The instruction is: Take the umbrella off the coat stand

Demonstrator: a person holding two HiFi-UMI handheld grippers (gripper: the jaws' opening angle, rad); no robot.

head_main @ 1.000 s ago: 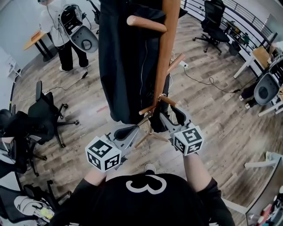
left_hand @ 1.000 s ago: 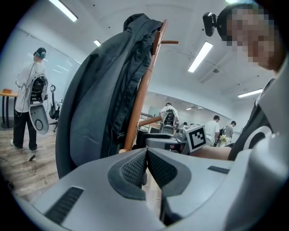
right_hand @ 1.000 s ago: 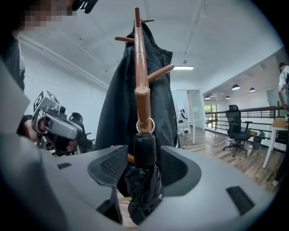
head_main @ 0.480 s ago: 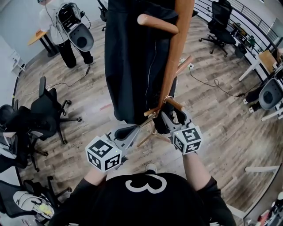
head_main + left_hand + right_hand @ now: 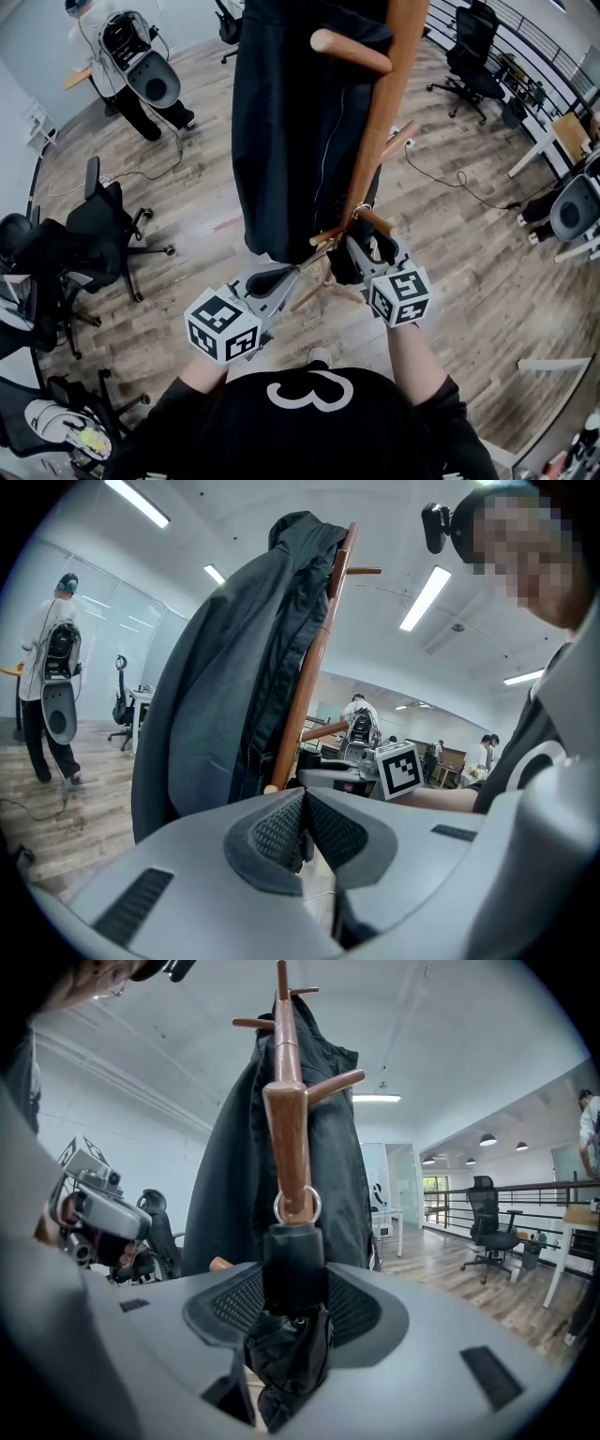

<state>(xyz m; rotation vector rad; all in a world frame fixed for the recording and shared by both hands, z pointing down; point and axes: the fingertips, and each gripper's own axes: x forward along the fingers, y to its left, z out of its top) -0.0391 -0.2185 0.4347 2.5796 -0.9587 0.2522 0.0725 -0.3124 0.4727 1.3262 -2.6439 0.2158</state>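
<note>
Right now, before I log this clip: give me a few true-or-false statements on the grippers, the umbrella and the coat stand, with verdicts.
1. The right gripper is shut on the black umbrella. True.
2. A dark jacket hangs on the coat stand. True.
3. The umbrella's ring is off the peg. False: it loops around the wooden peg.
4. The left gripper grips the jacket. False: its jaws are together on nothing.
</note>
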